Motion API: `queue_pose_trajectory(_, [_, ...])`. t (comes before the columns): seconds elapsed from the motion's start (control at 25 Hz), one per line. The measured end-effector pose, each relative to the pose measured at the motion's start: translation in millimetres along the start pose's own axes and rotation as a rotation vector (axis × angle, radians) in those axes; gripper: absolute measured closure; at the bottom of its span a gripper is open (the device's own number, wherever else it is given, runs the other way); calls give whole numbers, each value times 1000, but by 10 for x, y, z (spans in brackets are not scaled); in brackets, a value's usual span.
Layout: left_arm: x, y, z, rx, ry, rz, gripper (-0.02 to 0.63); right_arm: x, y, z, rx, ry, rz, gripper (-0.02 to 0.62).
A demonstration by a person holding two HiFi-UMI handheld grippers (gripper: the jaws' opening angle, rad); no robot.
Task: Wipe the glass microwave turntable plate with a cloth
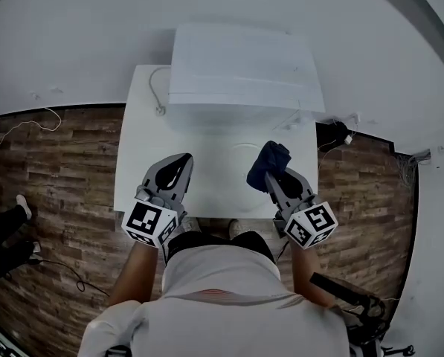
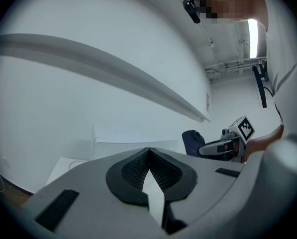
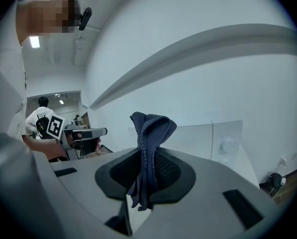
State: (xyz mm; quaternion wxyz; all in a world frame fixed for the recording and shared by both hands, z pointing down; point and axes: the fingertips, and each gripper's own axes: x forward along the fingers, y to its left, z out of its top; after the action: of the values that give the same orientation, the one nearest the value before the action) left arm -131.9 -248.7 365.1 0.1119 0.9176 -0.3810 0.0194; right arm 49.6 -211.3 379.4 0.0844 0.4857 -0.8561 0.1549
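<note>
The glass turntable plate (image 1: 243, 157) shows only as a faint round outline on the white table (image 1: 132, 177), in front of the microwave (image 1: 240, 73). My right gripper (image 1: 271, 175) hovers at the plate's right edge, shut on a bunched dark blue cloth (image 1: 269, 162). In the right gripper view the cloth (image 3: 149, 133) sticks up from between the jaws of the right gripper (image 3: 147, 158). My left gripper (image 1: 183, 161) is held left of the plate, shut with nothing in it. In the left gripper view the left gripper (image 2: 148, 153) has its pads meeting.
The white microwave (image 3: 213, 138) stands closed at the back of the table, with a cable (image 1: 156, 88) on its left. Wood floor (image 1: 65, 162) surrounds the narrow table. A person's shoe (image 1: 24, 207) is at the far left.
</note>
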Motion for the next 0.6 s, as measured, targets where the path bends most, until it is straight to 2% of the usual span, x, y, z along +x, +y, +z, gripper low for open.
queue_pose_trajectory(0.12, [108,32,-53,-12,9,-34,595,21,-46,-53,22,9,-35,534])
queue_pose_trajectory(0.28, [253,-32,-129,-9,32,-58,595,64,-147,-82,48,3,-31,534])
queue_pose_trajectory(0.6, [376,-141,-226,-3,54,3,595,95,-374,-127,102,9,38,534])
